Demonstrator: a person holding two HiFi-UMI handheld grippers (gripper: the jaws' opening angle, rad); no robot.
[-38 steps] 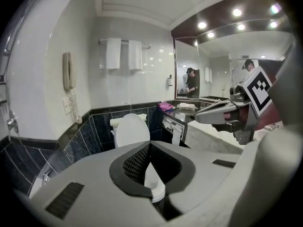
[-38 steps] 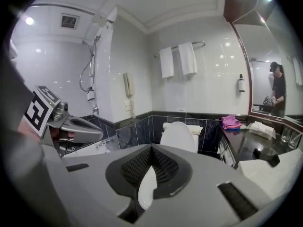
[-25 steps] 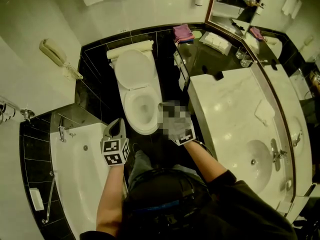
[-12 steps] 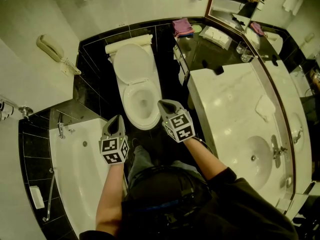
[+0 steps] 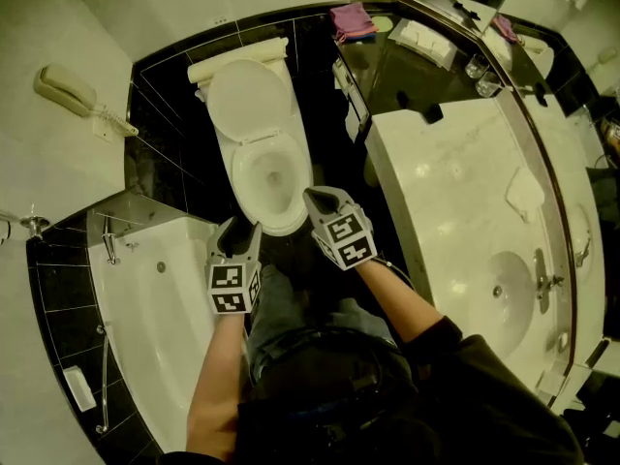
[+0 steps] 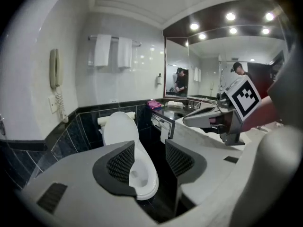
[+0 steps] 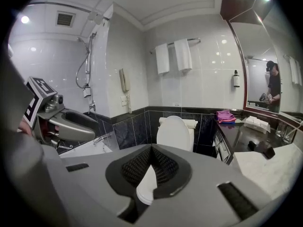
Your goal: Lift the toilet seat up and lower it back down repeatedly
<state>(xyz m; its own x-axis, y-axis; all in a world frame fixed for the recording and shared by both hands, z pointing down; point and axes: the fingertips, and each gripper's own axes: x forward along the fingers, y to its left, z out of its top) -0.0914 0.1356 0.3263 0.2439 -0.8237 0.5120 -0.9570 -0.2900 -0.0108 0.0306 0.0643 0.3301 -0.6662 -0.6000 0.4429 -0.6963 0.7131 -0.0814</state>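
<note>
A white toilet stands against the black-tiled wall, its lid [image 5: 249,100] raised against the tank and its bowl rim [image 5: 274,223] open to view. Whether the seat [image 6: 150,182] lies down on the rim I cannot tell for sure. My left gripper [image 5: 238,231] hangs just left of the bowl's front. Its jaws have just been opening and now stand apart [image 6: 150,162] with nothing between them. My right gripper [image 5: 316,198] hovers at the bowl's front right, shut and empty [image 7: 151,150]. Neither touches the toilet.
A white bathtub [image 5: 145,308] lies at the left, and a pale vanity counter [image 5: 455,192] with a sink [image 5: 509,289] at the right. On the wall hang a phone [image 5: 68,90] and towels [image 7: 174,56]. A pink cloth [image 5: 351,19] sits on the dark shelf.
Both grippers have sunk lower and closer to the front of the bowl. The left gripper's jaws have parted. The toilet has not changed.
</note>
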